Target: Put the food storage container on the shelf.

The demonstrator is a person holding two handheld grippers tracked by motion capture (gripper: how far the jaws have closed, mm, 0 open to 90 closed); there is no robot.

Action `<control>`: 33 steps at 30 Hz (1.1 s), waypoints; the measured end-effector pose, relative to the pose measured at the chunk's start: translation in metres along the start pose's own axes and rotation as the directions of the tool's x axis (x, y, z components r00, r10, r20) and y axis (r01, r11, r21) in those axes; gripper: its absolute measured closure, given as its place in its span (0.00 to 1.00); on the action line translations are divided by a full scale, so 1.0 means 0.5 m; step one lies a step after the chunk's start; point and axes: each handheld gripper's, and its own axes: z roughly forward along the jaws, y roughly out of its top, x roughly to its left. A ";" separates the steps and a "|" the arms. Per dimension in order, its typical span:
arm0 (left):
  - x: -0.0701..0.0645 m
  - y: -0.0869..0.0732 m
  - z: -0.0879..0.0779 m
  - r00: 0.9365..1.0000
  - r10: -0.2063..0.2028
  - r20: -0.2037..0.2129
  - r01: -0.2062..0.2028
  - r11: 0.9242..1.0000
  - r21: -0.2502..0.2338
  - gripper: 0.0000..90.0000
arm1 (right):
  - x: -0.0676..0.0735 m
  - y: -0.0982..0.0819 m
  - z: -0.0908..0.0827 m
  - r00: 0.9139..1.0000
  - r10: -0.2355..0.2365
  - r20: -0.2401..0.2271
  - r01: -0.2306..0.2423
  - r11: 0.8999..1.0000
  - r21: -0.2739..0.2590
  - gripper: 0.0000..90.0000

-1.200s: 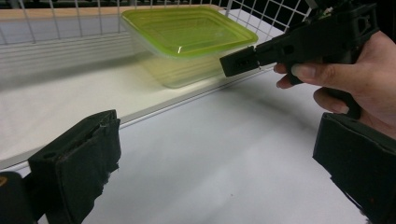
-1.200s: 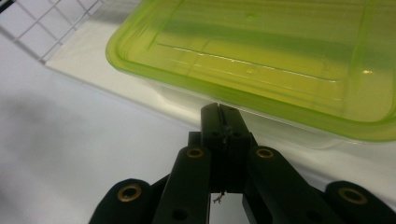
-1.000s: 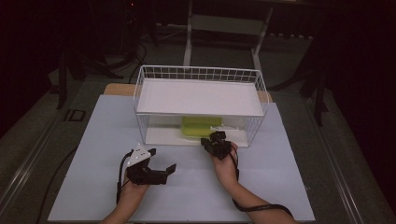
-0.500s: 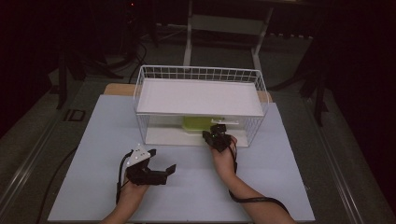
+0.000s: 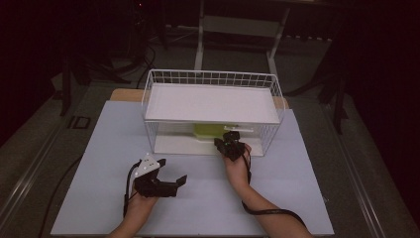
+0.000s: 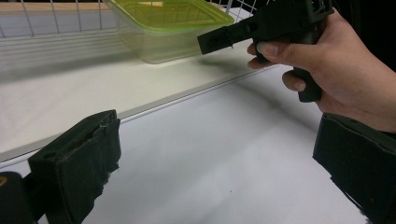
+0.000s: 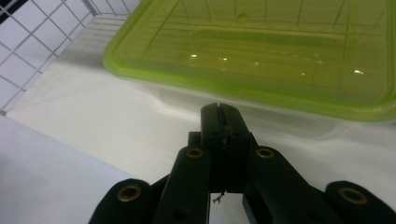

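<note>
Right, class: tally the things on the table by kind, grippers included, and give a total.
Wire racks: 1
Green-lidded containers: 1
Grippers: 2, left gripper and right gripper
Total: 4

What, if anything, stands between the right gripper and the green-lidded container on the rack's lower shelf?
Nothing visible does. The right gripper, jaws shut, points at the near side of the green-lidded container with only bare white shelf between them. The rack's front is open there, and the upper shelf sits above the gripper.
</note>
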 end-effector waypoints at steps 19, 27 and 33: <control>-0.008 0.005 0.002 0.999 0.011 0.041 -0.011 1.000 0.006 0.02 | 0.035 -0.036 -0.082 0.991 -0.082 -0.107 0.079 0.996 -0.027 0.50; -0.019 0.020 -0.006 0.992 0.008 0.128 -0.006 1.000 -0.016 0.02 | 0.025 -0.050 -0.120 0.970 -0.088 -0.225 0.085 0.996 -0.023 0.21; -0.025 0.035 -0.011 0.986 0.014 0.164 -0.013 1.000 -0.009 0.02 | 0.019 -0.058 -0.153 0.963 -0.136 -0.232 0.131 0.991 -0.037 0.21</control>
